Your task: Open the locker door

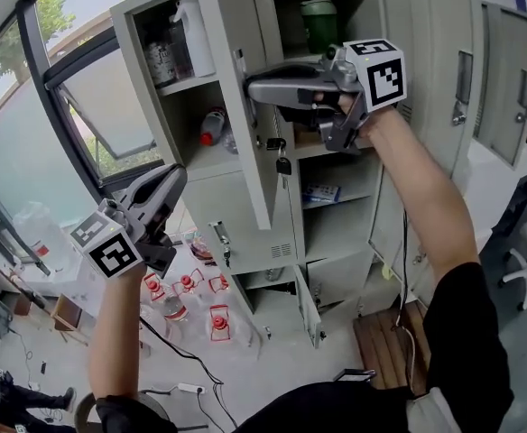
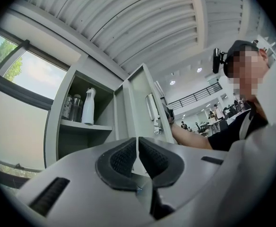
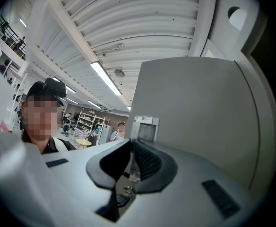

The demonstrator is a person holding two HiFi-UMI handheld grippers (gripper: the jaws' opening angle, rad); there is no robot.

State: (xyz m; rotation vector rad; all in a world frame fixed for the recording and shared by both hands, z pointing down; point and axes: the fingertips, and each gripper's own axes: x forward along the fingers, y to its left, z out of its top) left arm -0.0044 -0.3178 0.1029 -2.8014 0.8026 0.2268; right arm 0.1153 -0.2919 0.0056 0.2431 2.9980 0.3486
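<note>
- Locker door (image 1: 226,34): upper centre, standing ajar from its locker.
- Right hand-held gripper (image 1: 248,87): jaws narrowed onto the door's edge, apparently to pull it.
- Left hand-held gripper (image 1: 177,176): lower left, closed, empty, held clear.

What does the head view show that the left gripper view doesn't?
Only the head view: the green cup in the top locker, keys hanging by the door, and bottles on the floor. Only the left gripper view: the ribbed ceiling, the person's cap, and the left gripper pads pressed together. Both: the white spray bottle, the open door and the right arm reaching to it.
</note>
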